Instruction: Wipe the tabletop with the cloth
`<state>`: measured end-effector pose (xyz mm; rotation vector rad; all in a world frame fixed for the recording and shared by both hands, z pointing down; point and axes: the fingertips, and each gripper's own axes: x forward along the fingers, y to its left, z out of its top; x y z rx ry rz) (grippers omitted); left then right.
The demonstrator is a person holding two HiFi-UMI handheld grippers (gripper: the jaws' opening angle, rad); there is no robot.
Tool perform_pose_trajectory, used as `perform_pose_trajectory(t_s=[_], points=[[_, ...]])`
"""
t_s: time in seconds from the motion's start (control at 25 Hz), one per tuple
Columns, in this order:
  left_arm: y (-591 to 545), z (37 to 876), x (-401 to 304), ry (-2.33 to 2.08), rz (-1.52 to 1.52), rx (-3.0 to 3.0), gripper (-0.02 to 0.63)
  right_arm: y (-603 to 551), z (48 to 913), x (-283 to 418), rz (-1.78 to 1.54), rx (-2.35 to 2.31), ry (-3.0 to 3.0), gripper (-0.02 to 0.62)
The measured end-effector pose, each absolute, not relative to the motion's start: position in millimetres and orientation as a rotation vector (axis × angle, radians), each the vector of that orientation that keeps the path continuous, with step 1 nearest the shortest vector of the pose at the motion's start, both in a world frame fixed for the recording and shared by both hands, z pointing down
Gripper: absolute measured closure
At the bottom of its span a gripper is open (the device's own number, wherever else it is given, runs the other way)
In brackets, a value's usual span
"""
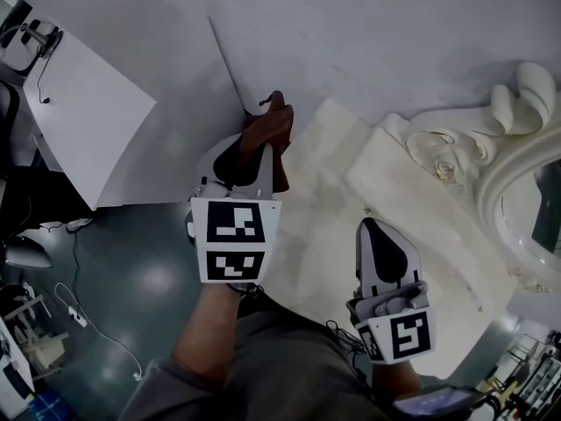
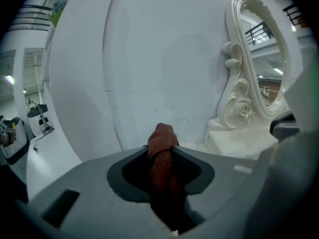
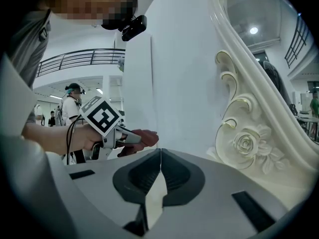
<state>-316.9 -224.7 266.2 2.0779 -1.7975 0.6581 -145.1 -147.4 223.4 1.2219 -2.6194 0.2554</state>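
Left gripper (image 2: 160, 156) clamps nubby rust-brown cloth (image 2: 162, 133); right gripper (image 3: 160, 156) pinched closed, empty, over smooth cream tabletop (image 1: 329, 204) by scroll-carved mirror frame (image 3: 246, 146); head view alone shows floor cable (image 1: 98, 324).

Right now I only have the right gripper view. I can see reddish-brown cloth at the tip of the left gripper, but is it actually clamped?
Observer: Yes. In the left gripper view, the left gripper has its jaws pressed on the bunched cloth, which sticks out past their tips.
Operator: Is the cloth over the tabletop?
Observer: In the head view it sits at the left edge of the cream tabletop, beside the white wall. I cannot tell whether it touches the surface.
Operator: And where is my right gripper?
Observer: The right gripper hangs over the tabletop, nearer the person and clear of the ornate mirror frame.
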Motion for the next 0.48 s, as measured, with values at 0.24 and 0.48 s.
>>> perform_pose_trajectory(t_s=[0.24,0.48], points=[[-211,287,-308,-1.790,0.714,2.066,0.483,-137,235,-134,0.290,1.207,-2.598,0.580],[-199,353,-294,-1.680,0.803,2.029,0.483,-133,264,-113,0.339,1.238,-2.512,0.581]])
